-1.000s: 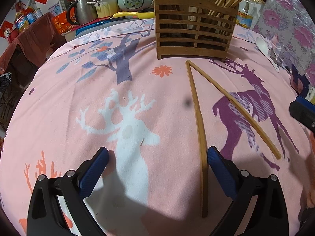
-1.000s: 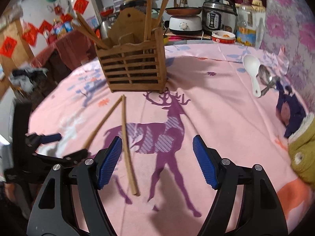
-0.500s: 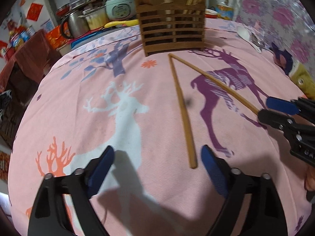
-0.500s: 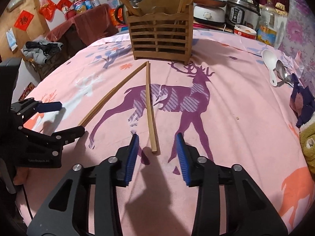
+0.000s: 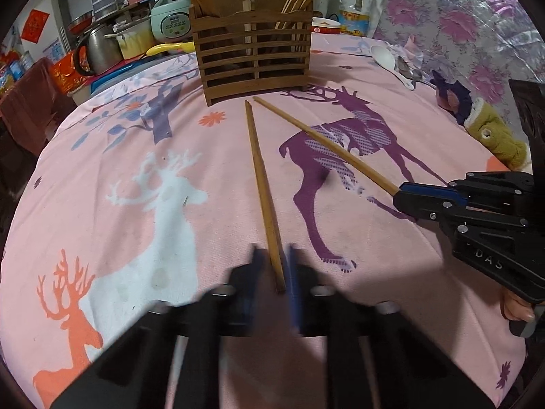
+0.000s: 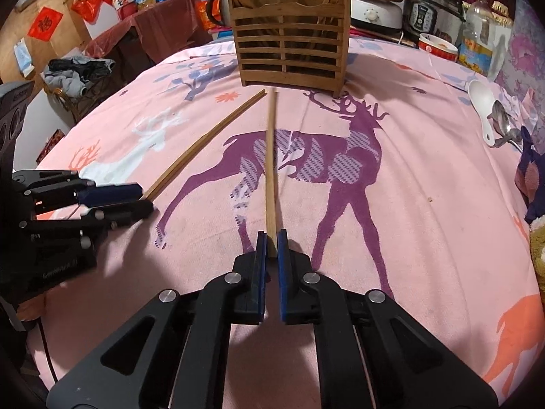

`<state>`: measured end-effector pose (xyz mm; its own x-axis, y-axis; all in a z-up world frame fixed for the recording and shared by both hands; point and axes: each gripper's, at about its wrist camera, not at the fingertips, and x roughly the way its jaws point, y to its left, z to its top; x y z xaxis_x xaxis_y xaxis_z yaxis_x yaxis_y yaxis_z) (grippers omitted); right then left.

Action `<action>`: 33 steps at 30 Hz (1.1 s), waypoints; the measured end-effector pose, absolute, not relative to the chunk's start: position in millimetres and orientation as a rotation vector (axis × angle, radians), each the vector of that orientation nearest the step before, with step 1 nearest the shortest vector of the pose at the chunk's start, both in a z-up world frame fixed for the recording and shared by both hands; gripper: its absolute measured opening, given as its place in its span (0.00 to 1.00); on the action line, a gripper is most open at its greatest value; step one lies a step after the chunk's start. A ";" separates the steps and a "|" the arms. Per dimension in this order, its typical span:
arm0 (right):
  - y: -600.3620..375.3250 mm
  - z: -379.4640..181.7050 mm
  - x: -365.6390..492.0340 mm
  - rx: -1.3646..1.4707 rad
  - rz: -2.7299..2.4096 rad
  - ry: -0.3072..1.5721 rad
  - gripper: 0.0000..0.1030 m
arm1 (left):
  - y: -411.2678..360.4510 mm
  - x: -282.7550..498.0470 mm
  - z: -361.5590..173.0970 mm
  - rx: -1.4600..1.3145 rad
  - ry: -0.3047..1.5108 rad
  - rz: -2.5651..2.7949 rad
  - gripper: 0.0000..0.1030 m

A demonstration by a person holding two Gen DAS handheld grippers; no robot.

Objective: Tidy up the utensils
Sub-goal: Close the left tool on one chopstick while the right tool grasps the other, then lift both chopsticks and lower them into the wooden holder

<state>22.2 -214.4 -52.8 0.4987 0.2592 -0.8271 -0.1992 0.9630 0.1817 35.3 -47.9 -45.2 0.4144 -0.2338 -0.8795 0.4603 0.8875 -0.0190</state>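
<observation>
So there are two wooden chopsticks lying on the pink deer-print cloth that covers the surface (image 6: 425, 204), fanned out in a V with their far tips almost meeting right in front of the slatted wooden utensil holder (image 6: 289, 47). The left tongs (image 5: 272, 272) are clamped on the near end of the left chopstick (image 5: 260, 177); that view is motion-blurred down low, but you can see the stick running between the two blue pads, and from the right wrist camera the same tongs (image 6: 143, 197) show up at the left edge pinched together on that stick's end. The right tongs (image 6: 271, 248) are closed on the near end of the right chopstick (image 6: 271, 156), with the blue pads pressing it from both sides. In the left camera those tongs (image 5: 402, 197) come in from the right edge with the stick's tip poking into them. Both sticks look like they lie flat on the cloth along their length. The holder already has a bunch of chopsticks standing upright in it. Off to the right side there's a white spoon (image 6: 483, 109) next to a metal spoon (image 6: 504, 122), well apart from the chopsticks, and a rice cooker (image 6: 432, 6) sits behind the holder.
</observation>
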 end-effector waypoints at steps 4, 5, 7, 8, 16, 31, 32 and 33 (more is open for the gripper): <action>-214.1 -52.2 21.6 0.062 0.276 1.007 0.07 | -42.2 39.4 -45.3 0.203 1.073 -0.438 0.07; -213.7 -52.2 21.5 0.060 0.276 1.007 0.07 | -41.2 40.3 -45.6 0.196 1.079 -0.439 0.08; -212.4 -53.1 21.8 0.055 0.278 1.014 0.07 | -40.9 40.4 -45.4 0.189 1.081 -0.441 0.08; -212.5 -53.2 21.9 0.055 0.279 1.014 0.07 | -41.8 39.7 -45.4 0.195 1.079 -0.439 0.08; -213.0 -52.0 21.1 0.060 0.280 1.003 0.06 | -44.9 33.8 -38.8 0.235 1.028 -0.424 0.06; -242.8 51.6 -11.0 0.122 0.184 0.662 0.06 | -29.7 16.7 59.6 0.142 0.829 -0.367 0.06; -244.0 59.0 -13.0 0.122 0.185 0.643 0.06 | -30.9 16.1 62.2 0.143 0.834 -0.374 0.07; -244.9 62.9 -15.3 0.121 0.186 0.632 0.06 | -32.5 14.8 60.9 0.146 0.848 -0.382 0.09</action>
<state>-15.3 -244.9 62.9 0.7911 0.2097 -0.5746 -0.1359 0.9762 0.1691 14.8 -32.5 60.9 0.5983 -0.2702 -0.7543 0.3852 0.9225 -0.0250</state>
